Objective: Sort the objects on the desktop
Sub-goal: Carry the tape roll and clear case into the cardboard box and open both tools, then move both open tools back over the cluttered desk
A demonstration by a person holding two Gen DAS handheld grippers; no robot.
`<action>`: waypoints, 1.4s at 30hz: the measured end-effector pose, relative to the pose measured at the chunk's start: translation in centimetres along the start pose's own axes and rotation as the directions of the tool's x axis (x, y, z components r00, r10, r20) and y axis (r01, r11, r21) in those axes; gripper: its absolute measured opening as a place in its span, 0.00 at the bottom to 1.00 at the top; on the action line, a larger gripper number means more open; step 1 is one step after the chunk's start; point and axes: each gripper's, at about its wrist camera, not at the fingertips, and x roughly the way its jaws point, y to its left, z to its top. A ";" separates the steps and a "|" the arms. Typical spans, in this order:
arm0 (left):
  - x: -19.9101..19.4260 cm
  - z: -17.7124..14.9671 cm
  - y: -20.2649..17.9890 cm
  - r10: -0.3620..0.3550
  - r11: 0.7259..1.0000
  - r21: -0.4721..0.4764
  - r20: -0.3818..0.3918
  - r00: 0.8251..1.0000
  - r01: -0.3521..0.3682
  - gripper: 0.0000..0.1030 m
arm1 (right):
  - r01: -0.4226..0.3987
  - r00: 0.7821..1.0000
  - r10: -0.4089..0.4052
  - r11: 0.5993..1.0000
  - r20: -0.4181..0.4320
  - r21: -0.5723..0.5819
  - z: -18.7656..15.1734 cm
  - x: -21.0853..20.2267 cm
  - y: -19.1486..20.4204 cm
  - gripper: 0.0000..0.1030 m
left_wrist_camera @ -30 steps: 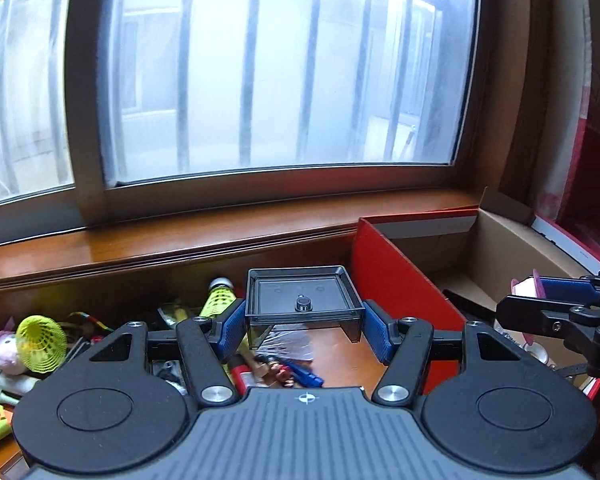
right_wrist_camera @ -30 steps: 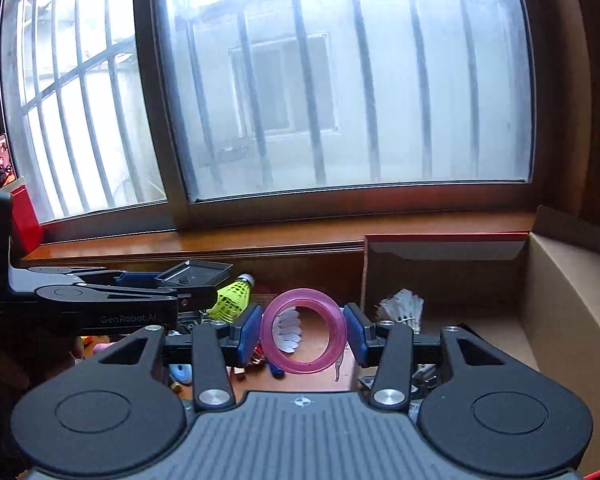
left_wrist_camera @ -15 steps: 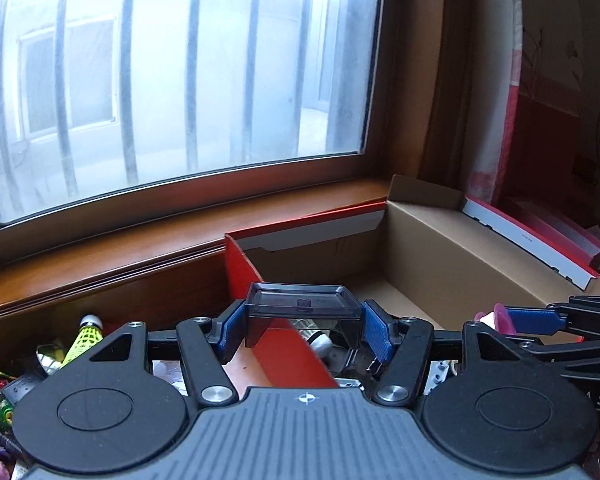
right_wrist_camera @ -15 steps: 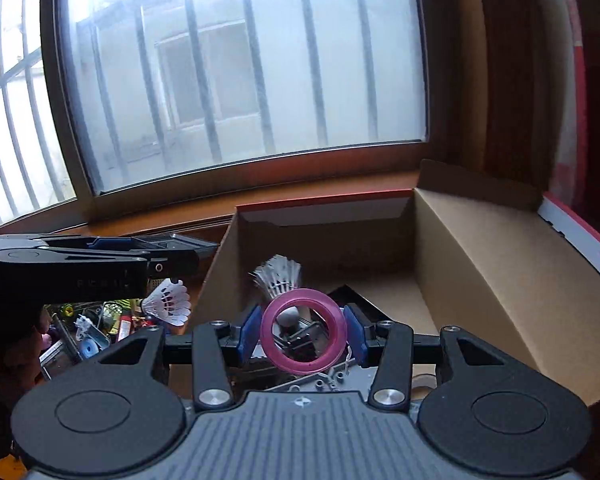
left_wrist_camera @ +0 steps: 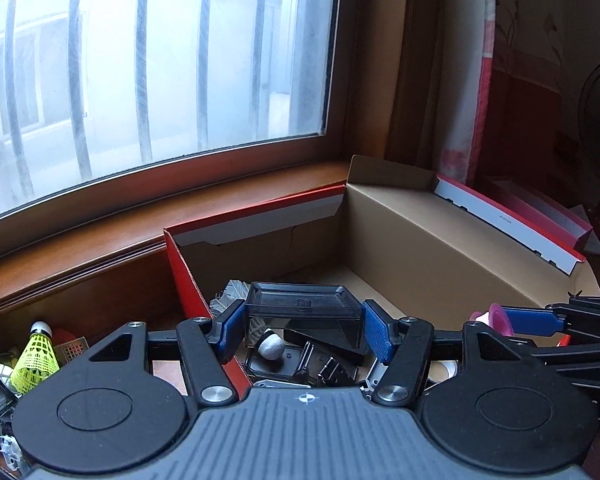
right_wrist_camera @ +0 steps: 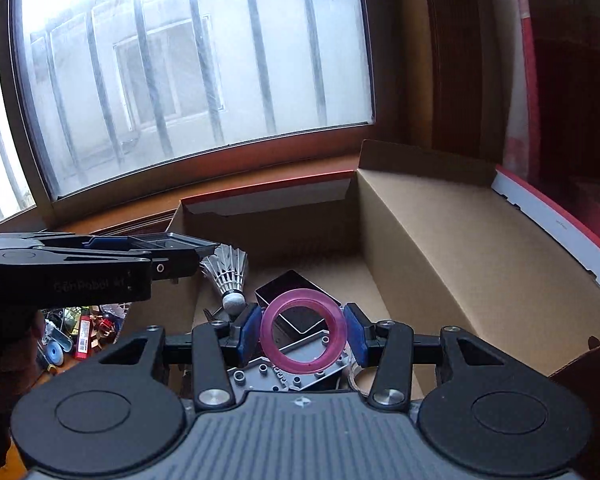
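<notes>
Looking along the left gripper (left_wrist_camera: 304, 330), its fingers clamp a smoky plastic tray (left_wrist_camera: 303, 307) by its side walls above the cardboard box (left_wrist_camera: 440, 240); rigid, light, probably slippery. From the right wrist, the right gripper (right_wrist_camera: 303, 334) pinches a pink ring (right_wrist_camera: 303, 333) across its rim over the box, stiff and light.

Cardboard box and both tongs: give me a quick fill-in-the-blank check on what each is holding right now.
1. The left tongs are shut on a dark clear plastic ____.
2. The right tongs are shut on a ring coloured ____.
3. Both held items hang over the open cardboard ____.
4. The white shuttlecock lies inside it, while the ____ shuttlecock lies outside, on the left.

Missing words: tray; pink; box; yellow
</notes>
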 end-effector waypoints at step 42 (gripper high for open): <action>-12.2 -6.6 11.7 0.317 0.922 -0.221 -0.045 0.947 -0.319 0.83 | -0.110 0.994 0.109 0.990 -0.027 -0.082 0.6 0.4 9.9 0.68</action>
